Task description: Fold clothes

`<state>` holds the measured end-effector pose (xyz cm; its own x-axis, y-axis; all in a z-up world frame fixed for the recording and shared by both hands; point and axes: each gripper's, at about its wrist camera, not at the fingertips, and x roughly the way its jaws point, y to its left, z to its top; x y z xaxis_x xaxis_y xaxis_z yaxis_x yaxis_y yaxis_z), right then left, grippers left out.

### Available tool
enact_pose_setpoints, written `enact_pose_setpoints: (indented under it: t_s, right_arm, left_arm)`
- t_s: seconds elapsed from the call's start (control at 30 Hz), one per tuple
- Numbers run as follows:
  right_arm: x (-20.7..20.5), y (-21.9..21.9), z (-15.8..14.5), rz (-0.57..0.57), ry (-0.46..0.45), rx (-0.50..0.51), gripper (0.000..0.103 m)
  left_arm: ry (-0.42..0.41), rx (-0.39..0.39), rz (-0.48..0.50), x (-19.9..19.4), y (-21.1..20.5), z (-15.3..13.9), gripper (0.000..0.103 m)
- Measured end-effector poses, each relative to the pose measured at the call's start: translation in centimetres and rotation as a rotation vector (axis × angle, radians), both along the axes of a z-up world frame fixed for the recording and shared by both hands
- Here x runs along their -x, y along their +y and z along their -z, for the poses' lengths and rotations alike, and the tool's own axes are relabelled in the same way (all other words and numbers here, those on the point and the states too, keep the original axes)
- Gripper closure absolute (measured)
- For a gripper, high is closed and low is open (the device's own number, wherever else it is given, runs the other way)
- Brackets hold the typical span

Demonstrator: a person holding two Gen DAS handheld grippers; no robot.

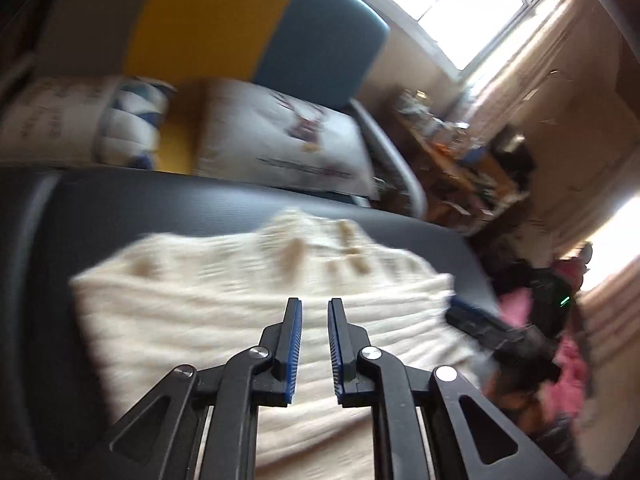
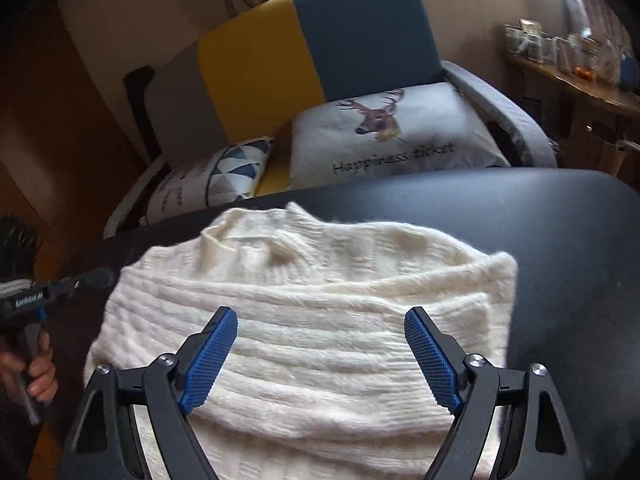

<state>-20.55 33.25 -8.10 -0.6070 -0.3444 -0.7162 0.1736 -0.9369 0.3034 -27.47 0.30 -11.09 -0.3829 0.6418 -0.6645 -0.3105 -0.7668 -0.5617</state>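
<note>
On dark table [image 2: 560, 240]: cream sweater [image 2: 312, 320]; left tool [image 1: 315, 304] narrowly parted, right tool [image 2: 320, 316] wide, both empty.

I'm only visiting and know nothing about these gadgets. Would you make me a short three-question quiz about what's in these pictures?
1. True or false: the cream sweater lies on the dark table.
2. Which gripper is open wider: left gripper or right gripper?
3. What animal is printed on the pillow on the sofa?

Key: 1. True. 2. Right; the left's fingers stand close together, with a narrow gap and nothing between them. 3. A deer.
</note>
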Motion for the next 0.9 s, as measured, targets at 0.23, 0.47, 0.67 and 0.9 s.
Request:
enact_pose_setpoints:
  t_s: [0.23, 0.47, 0.67, 0.9]
  right_arm:
    - [2.3, -4.8, 2.6, -0.184, -0.058, -0.063, 0.016]
    - [1.6, -4.3, 4.5, -0.224, -0.005, 0.011, 0.005]
    - [1.3, -3.5, 4.6, -0.217, 0.025, 0.077, 0.005]
    - [1.0, -3.0, 4.7, -0.21, 0.042, 0.122, 0.005]
  left_arm:
    - [-0.19, -0.063, 0.128, 7.7, 8.1, 2.9, 0.086]
    - [-0.297, -0.017, 0.222, 11.2, 11.9, 6.1, 0.081]
    - [-0.318, 0.035, 0.279, 12.3, 14.0, 7.7, 0.081]
    - [-0.183, 0.005, 0.312, 11.8, 16.6, 6.5, 0.101]
